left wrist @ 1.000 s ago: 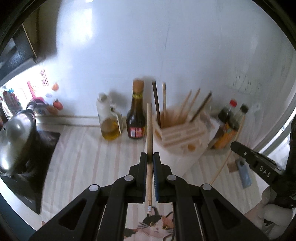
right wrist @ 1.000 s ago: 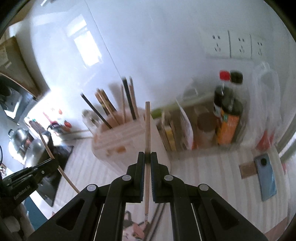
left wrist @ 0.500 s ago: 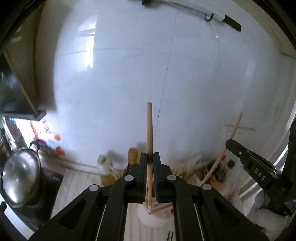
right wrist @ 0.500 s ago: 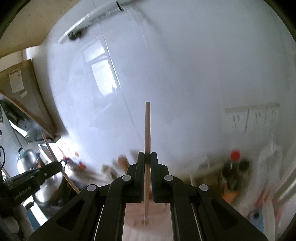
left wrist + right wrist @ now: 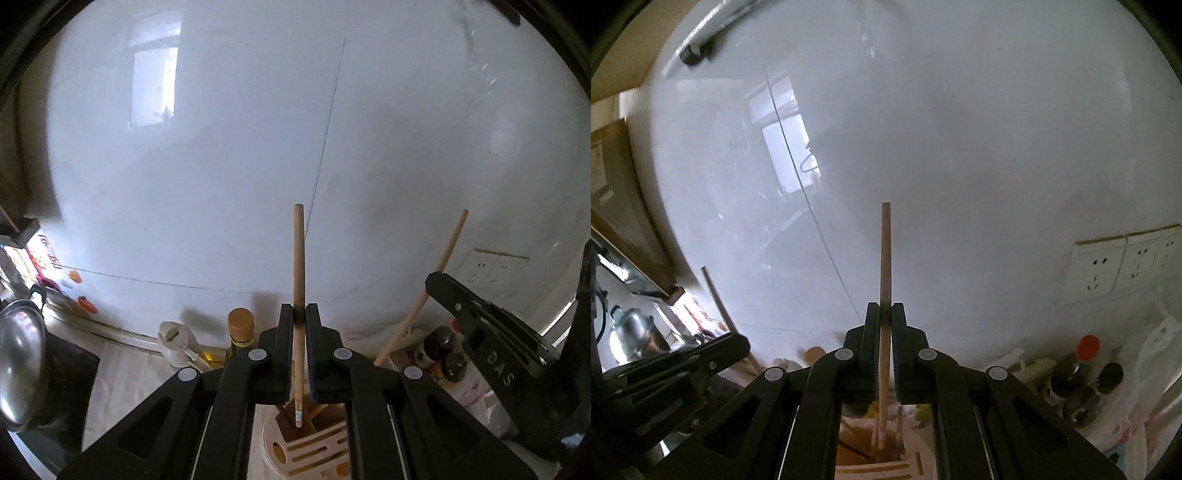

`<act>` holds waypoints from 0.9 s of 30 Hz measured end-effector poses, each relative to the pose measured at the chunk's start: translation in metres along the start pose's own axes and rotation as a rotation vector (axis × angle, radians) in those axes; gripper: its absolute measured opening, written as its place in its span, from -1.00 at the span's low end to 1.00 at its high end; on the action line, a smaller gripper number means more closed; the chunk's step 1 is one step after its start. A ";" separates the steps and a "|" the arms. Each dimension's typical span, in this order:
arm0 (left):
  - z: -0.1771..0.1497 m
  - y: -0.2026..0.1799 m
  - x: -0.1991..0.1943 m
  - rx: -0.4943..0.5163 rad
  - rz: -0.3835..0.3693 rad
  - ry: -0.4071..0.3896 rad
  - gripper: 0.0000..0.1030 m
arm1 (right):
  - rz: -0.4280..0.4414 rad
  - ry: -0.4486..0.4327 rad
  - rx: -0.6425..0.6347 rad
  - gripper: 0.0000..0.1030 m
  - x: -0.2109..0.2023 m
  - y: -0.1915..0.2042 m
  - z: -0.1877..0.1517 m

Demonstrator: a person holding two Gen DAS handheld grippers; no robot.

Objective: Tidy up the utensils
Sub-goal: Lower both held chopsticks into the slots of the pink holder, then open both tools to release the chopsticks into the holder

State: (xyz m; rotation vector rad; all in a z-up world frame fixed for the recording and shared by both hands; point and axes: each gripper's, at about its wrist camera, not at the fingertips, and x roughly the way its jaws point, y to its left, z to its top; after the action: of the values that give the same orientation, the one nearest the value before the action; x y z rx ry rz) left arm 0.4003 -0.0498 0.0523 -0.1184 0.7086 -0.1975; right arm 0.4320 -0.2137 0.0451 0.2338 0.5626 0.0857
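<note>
- The left gripper (image 5: 299, 317) is clamped on a chopstick (image 5: 298, 266), which stands upright between its jaws.
- That chopstick's top rises well above the jaw tips against the white wall (image 5: 221, 166); its lower end hangs below the jaws, just over a compartment of the holder (image 5: 310, 446).
- The holder is pale, with slots in its side, directly beneath the left gripper; whether the stick's tip touches it I cannot tell.
- Behind and left of the left gripper stand an oil jug (image 5: 175, 341) and a brown-capped bottle (image 5: 241, 326) on the counter.
- Far left of that gripper sits a steel pot lid (image 5: 18, 369).
- The right gripper (image 5: 885, 319) is clamped on a second chopstick (image 5: 885, 258), also upright.
- The second stick's lower end reaches down among other sticks in the holder (image 5: 916, 465) beneath the right gripper; contact is not clear.
- In the left wrist view, the right gripper (image 5: 439, 284) shows at the right, its stick (image 5: 439, 266) leaning up and to the right.
- In the right wrist view, the left gripper (image 5: 738, 343) shows at lower left with its stick (image 5: 714, 291) slanting up and left.
- Right of the right gripper stand dark sauce bottles (image 5: 1078, 373), one red-capped, next to a plastic bag (image 5: 1156, 354).
- Wall sockets (image 5: 1126, 262) sit above those bottles.
- A kettle (image 5: 631, 332) stands far left of the right gripper.
</note>
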 end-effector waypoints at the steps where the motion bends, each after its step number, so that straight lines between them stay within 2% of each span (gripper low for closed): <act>1: -0.001 0.002 0.006 -0.004 0.001 0.008 -0.93 | 0.003 0.005 -0.006 -0.89 0.005 0.000 -0.002; 7: -0.004 0.004 0.025 -0.010 -0.005 0.042 -0.92 | 0.003 0.049 -0.039 -0.88 0.023 0.002 -0.012; 11: -0.004 0.003 0.020 -0.032 -0.016 0.058 -0.88 | 0.014 0.107 -0.054 -0.87 0.033 0.002 -0.020; 13: -0.003 0.001 0.015 -0.036 -0.015 0.059 -0.79 | 0.018 0.139 -0.047 -0.84 0.037 0.000 -0.024; 15: -0.001 0.002 0.010 -0.038 0.009 0.053 -0.56 | 0.027 0.153 -0.033 -0.62 0.036 -0.002 -0.025; 16: 0.000 0.003 0.006 -0.041 0.028 0.052 -0.12 | 0.031 0.149 -0.024 -0.40 0.033 -0.005 -0.025; 17: 0.001 0.006 0.001 -0.050 0.044 0.045 0.37 | 0.030 0.142 -0.015 -0.28 0.030 -0.007 -0.024; 18: 0.001 0.008 -0.003 -0.057 0.055 0.033 0.53 | 0.031 0.135 -0.007 -0.26 0.025 -0.009 -0.023; 19: 0.001 0.011 -0.012 -0.063 0.082 0.005 0.61 | 0.032 0.127 0.002 -0.24 0.020 -0.012 -0.021; 21: -0.001 0.013 -0.020 -0.056 0.112 -0.006 0.61 | 0.020 0.116 0.020 -0.19 0.008 -0.016 -0.019; 22: -0.005 0.015 -0.025 -0.049 0.128 -0.004 0.70 | 0.013 0.112 0.028 -0.07 0.002 -0.019 -0.019; 23: -0.009 0.016 -0.027 -0.045 0.138 -0.003 0.96 | 0.001 0.108 0.037 0.07 -0.004 -0.022 -0.020; 27: -0.044 0.022 -0.036 -0.011 0.197 0.011 1.00 | -0.075 0.107 0.071 0.20 -0.032 -0.035 -0.037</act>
State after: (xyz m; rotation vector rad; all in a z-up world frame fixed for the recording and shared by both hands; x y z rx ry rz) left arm 0.3474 -0.0221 0.0383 -0.0580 0.7274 -0.0057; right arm 0.3861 -0.2449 0.0229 0.2784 0.6808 0.0056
